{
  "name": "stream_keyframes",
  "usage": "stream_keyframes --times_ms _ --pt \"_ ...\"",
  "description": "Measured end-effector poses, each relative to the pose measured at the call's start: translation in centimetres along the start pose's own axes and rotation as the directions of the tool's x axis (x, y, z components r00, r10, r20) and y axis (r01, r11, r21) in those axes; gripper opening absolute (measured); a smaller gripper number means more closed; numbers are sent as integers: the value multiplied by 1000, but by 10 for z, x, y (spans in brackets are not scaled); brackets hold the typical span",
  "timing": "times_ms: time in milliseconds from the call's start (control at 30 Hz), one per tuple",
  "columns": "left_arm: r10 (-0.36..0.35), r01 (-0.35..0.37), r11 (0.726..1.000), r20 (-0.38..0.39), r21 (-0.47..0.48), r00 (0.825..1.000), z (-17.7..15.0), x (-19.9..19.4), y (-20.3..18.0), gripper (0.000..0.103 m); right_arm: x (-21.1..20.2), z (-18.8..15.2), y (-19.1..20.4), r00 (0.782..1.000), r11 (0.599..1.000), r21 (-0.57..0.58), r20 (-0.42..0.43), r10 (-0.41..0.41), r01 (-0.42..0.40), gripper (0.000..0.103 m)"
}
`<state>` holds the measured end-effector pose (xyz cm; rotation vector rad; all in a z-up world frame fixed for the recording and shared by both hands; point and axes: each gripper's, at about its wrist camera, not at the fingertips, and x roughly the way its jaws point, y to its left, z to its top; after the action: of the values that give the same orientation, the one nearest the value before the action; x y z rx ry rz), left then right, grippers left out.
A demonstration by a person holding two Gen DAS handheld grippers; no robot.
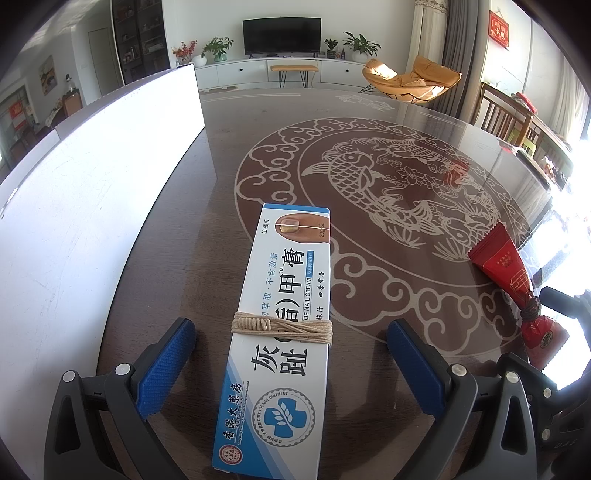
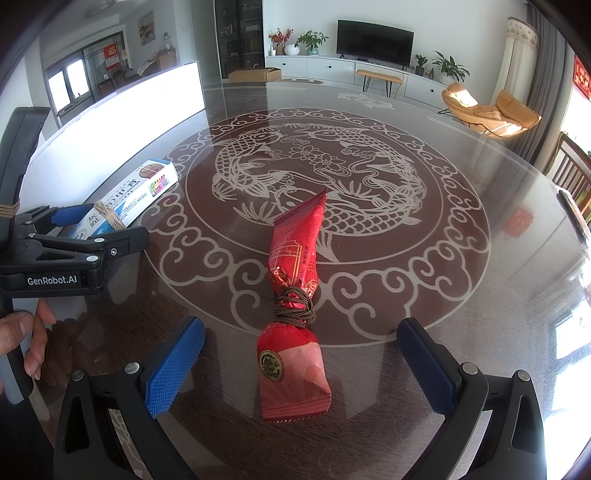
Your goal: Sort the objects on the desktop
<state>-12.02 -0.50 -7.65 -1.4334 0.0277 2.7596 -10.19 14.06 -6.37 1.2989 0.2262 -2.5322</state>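
Left claw (image 1: 291, 354) released, straddling ointment box (image 1: 280, 317) — right claw (image 2: 301, 354) released, straddling red packet (image 2: 295, 266).

Count taken outward from the table (image 2: 461, 295).

On it: one box (image 1: 277, 332), bound with one tan cord (image 1: 282, 326); one red packet (image 2: 293, 295), bound with one brown cord (image 2: 295, 308); one white board (image 1: 74, 206) along its left edge. Total loose items on the table: two.

Over its near edge: two grippers, the left (image 1: 291, 362) and the right (image 2: 301, 365), with two blue pads each.

Beyond its far edge: one television (image 1: 281, 36), one bench (image 1: 294, 69), one orange lounge chair (image 1: 412, 79), one cardboard carton (image 2: 255, 75). Potted plants: four are visible by the television; further ones cannot be confirmed.

At its right edge: wooden chairs, number unclear.
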Motion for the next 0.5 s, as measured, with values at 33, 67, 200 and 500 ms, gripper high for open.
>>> stream_keyframes --times_ms 33,67,200,500 --pt "0 0 1000 0 0 1000 0 0 0 103 0 0 0 1000 1000 0 0 0 0 103" --pt "0 0 1000 0 0 1000 0 0 0 103 0 0 0 1000 1000 0 0 0 0 103" --pt "-10 10 1000 -9 10 1000 0 -1 -1 103 0 0 0 1000 1000 0 0 0 0 103" --pt "-130 130 991 16 25 991 -5 -21 26 44 2 20 -6 998 998 -50 -49 37 -40 70"
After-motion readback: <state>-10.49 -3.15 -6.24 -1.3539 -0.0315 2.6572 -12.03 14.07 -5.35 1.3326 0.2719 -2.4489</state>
